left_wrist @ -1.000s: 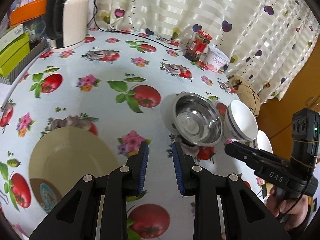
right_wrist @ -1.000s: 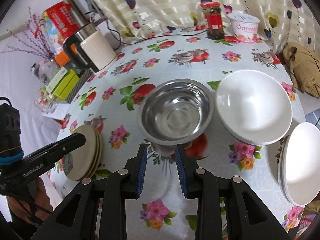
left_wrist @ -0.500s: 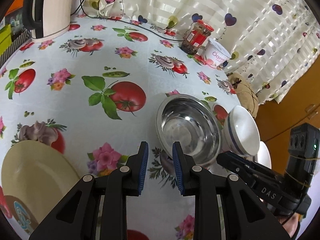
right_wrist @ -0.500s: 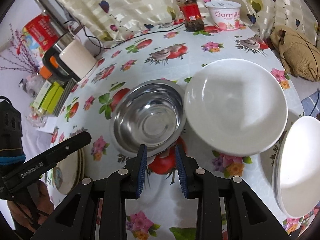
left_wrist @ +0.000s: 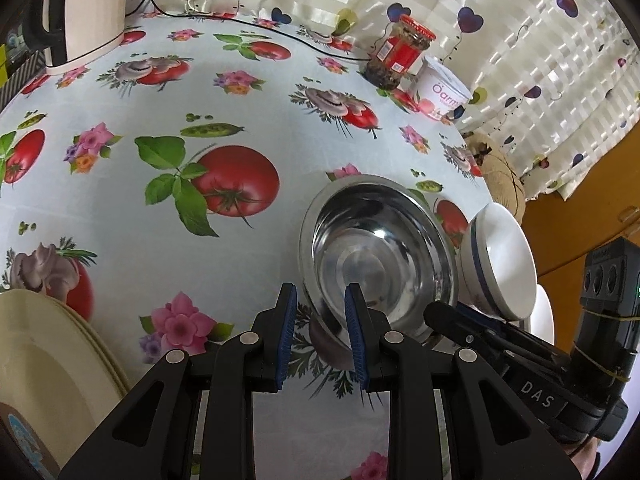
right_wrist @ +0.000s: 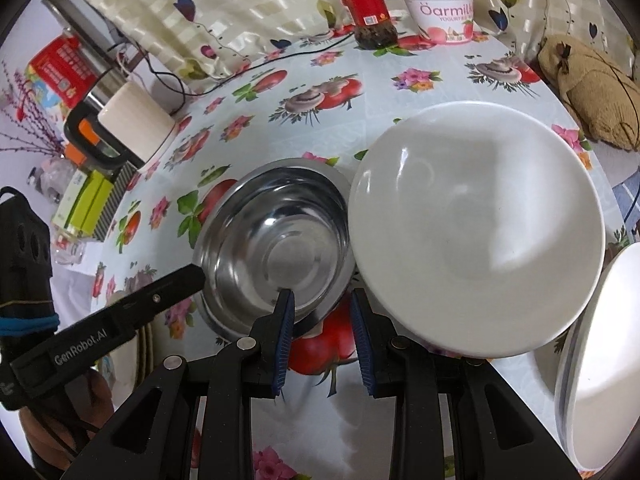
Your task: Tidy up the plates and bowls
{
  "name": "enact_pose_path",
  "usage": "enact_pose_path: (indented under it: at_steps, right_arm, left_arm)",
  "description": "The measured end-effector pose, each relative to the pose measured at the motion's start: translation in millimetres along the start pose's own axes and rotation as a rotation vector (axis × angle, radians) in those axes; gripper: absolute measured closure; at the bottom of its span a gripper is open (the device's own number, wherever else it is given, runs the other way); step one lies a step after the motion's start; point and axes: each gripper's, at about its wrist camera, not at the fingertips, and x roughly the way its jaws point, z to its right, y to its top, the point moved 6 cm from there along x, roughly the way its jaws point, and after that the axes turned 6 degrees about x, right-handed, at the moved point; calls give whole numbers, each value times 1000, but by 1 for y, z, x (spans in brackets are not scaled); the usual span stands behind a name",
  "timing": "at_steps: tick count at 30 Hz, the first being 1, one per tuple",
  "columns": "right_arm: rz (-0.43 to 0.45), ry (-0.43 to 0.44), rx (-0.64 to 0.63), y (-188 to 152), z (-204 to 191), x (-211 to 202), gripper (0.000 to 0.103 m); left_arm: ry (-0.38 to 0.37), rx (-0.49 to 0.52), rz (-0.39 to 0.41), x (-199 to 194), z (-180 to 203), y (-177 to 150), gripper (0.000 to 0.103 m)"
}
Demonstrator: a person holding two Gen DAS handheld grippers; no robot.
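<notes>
Presently, grouping: cream plates (left_wrist: 44, 364) stacked at the table's (left_wrist: 280, 128) left; white plates (right_wrist: 600, 360) at right.
Outstanding: steel bowl (right_wrist: 276, 240) beside white bowl (right_wrist: 476, 224), not nested.
Left gripper (left_wrist: 321, 300): fingers apart, straddling steel rim.
Right gripper (right_wrist: 322, 308): fingers apart, empty.

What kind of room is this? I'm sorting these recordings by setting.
Most likely a home kitchen or dining corner: a round table with a fruit-print tablecloth, an electric kettle, a jar by the yogurt tub, and heart-patterned curtains behind.
</notes>
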Motion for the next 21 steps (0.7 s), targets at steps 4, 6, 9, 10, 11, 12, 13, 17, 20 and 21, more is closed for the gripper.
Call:
enact_pose_path:
  at_steps: [4, 6, 9, 10, 11, 12, 13, 17, 20, 21]
  right_arm:
    - [-3, 8, 4, 0, 1, 1, 81]
    - [-1, 6, 2, 0, 1, -1, 82]
    - [-3, 2, 2, -2, 2, -3, 82]
    - [-4, 2, 1, -3, 2, -4, 82]
    - [-6, 2, 0, -5, 3, -5, 82]
    - [-8, 2, -1, -7, 3, -6, 82]
    - [-11, 3, -2, -9, 2, -7, 82]
    - [-22, 4, -9, -19, 2, -12, 82]
    - [-28, 4, -14, -27, 2, -16, 82]
    - [-29, 3, -14, -29, 2, -17, 82]
  left_arm:
    - [-7, 9, -7, 3, 3, -2, 77]
    - [-9, 18, -8, 3, 5, -3, 77]
    - [-15, 24, -15, 1, 6, -8, 77]
    - [-15, 28, -17, 0, 7, -10, 77]
    - [-15, 30, -19, 0, 7, -12, 77]
    - [-15, 31, -21, -1, 7, -14, 77]
    - [-17, 32, -25, -3, 7, -17, 77]
    - [-16, 40, -35, -7, 9, -27, 77]
    - [-19, 49, -44, -10, 11, -35, 77]
    - [-21, 53, -46, -11, 12, -38, 77]
